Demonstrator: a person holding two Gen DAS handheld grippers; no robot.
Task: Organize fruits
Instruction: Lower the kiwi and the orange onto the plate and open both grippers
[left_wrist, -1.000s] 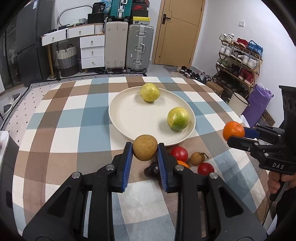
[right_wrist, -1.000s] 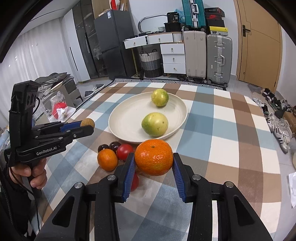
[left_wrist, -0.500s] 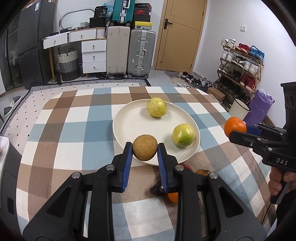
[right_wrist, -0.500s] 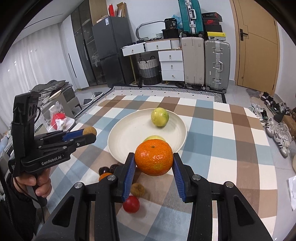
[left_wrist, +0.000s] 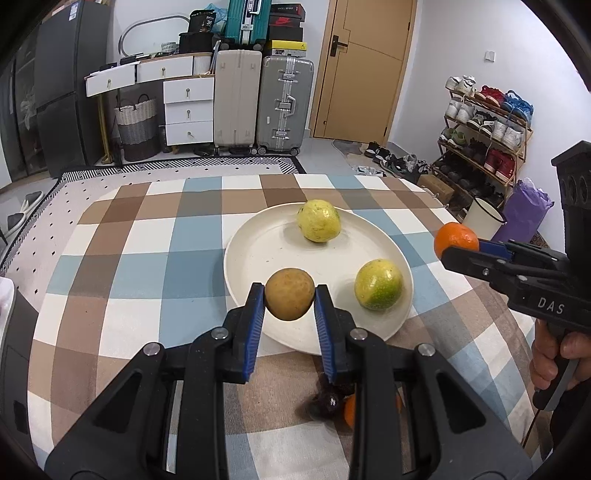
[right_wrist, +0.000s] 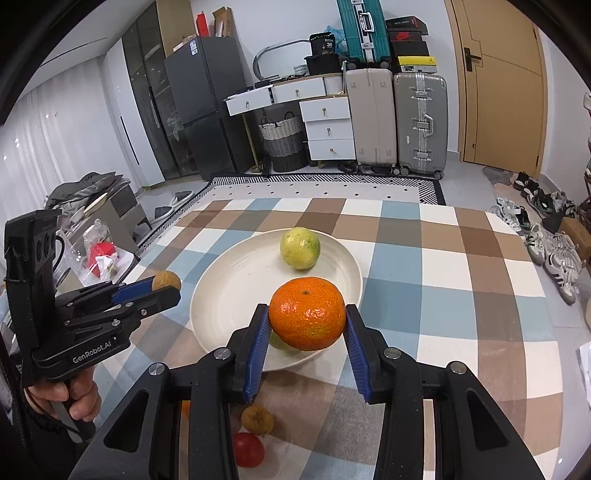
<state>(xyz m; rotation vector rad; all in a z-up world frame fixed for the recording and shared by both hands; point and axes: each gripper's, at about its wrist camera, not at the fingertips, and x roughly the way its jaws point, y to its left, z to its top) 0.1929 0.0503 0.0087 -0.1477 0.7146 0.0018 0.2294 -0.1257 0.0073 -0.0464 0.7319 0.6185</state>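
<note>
From the left wrist view, the left gripper (left_wrist: 290, 295) squeezes a small brown fruit (left_wrist: 290, 293) between its blue pads, up in the air over the near edge of the cream plate (left_wrist: 258, 258). Two yellow-green fruits (left_wrist: 318, 220) already sit on the plate. To do this well, the brown fruit should go down low onto a bare spot before the jaws let go, so it does not roll. The nearer green one (left_wrist: 378, 283) is just beside that spot and could get bumped. The right gripper (left_wrist: 458, 248) comes in from the side too.

From the right wrist view, the right gripper (right_wrist: 306, 319) is clamped on an orange (right_wrist: 306, 318) above the plate's near rim (right_wrist: 199, 314). More small fruits, a red one (right_wrist: 248, 449) and a brownish one (right_wrist: 258, 419), wait on the checked cloth (right_wrist: 461, 302) below.
</note>
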